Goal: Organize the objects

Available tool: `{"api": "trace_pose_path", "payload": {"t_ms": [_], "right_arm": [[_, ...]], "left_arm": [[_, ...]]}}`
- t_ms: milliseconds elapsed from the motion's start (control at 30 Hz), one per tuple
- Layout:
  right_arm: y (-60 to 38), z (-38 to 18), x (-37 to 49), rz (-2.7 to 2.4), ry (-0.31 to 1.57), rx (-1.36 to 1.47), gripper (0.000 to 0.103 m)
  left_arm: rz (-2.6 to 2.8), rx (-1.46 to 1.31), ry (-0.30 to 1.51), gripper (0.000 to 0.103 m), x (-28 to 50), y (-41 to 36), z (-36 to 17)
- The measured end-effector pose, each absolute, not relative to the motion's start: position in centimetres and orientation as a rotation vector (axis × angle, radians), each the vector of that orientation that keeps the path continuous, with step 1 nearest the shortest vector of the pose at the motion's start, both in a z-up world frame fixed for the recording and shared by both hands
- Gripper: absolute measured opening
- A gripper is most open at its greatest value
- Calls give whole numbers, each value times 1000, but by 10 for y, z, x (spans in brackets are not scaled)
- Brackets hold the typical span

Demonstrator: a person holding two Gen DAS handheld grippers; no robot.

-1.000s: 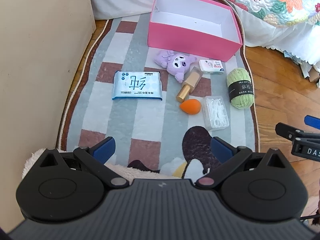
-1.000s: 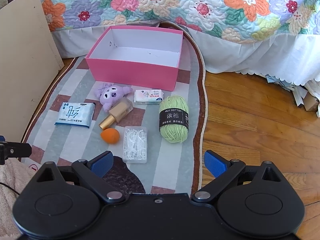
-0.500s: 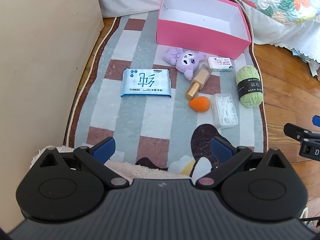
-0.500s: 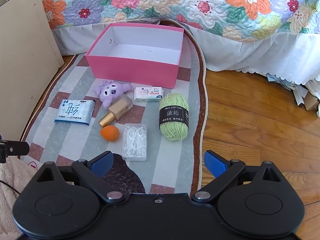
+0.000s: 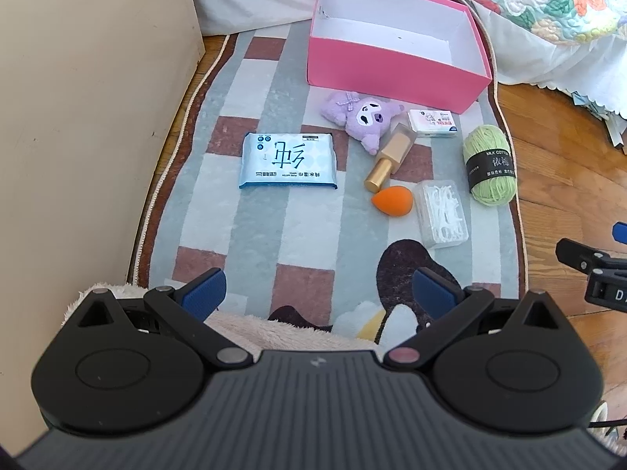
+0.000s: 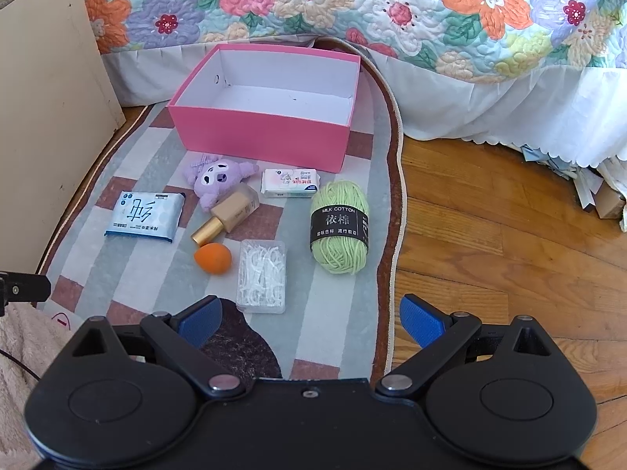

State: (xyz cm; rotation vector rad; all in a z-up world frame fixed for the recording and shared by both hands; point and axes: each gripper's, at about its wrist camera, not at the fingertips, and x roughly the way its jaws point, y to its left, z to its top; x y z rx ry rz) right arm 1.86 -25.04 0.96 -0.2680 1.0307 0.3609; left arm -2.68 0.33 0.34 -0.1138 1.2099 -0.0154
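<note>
Here we hold the left gripper (image 5: 318, 290) low above the near end of the rug (image 5: 250, 235), its blue fingers spread wide with nothing between them, and the right gripper (image 6: 311, 315) hangs the same way, fingers wide apart and holding nothing, above the right edge of the rug. Nearest to the right gripper lies the clear box of floss picks (image 6: 261, 276), and just left of it the orange makeup sponge (image 6: 212, 257). Behind the sponge we see the gold bottle (image 6: 229, 214) lying on its side, its wider end touching the purple plush toy (image 6: 217, 178). To the right of the floss box is the green yarn ball (image 6: 340, 232) with a black label, near the rug border. A small white tissue pack (image 6: 289, 183) lies between the yarn and the pink box (image 6: 258, 137). The blue wipes pack (image 5: 288, 160) lies apart from the others, on the left side of the rug. The pink box stands open at the far end, nothing visible inside it, close to the bed with the floral quilt (image 6: 352, 8). A beige board (image 5: 90, 117) stands along the left of the rug, and wooden floor (image 6: 490, 235) is on the right.
</note>
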Motion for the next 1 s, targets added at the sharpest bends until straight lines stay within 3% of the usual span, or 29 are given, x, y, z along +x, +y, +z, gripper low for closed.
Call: {"api": "trace_pose_path", "payload": {"t_ms": [1000], "right_arm": [[-257, 14, 16, 431, 1017, -265, 99]], "left_arm": [[-21, -124, 1193, 103, -26, -4, 19]]}}
